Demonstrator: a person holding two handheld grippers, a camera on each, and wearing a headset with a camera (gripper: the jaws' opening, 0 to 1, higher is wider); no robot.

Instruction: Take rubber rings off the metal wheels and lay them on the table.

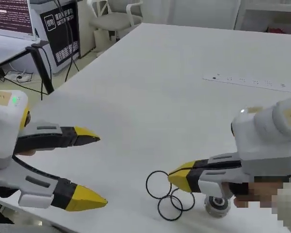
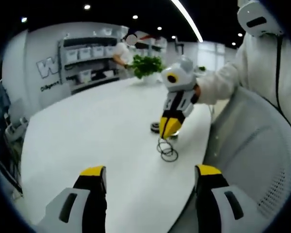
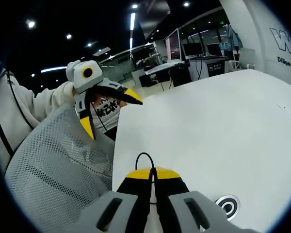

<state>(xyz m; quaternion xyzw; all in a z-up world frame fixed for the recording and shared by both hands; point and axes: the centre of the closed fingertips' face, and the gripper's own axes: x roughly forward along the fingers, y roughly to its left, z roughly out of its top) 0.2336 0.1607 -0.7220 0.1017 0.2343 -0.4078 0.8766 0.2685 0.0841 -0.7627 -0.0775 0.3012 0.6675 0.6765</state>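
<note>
Near the front edge of the white worktop, the head view shows the right hand-held gripper with its jaws pressed together on a black rubber ring. Two other rings overlap just beside it, and a metal wheel sits under the gripper's body. The left hand-held gripper hovers well apart, jaws spread wide.

From the left gripper view, its own yellow-tipped jaws stand apart. The right hand-held gripper points down at the rings, beside the wheel.

From the right gripper view, its closed tips pinch the ring. The wheel lies to one side.
</note>
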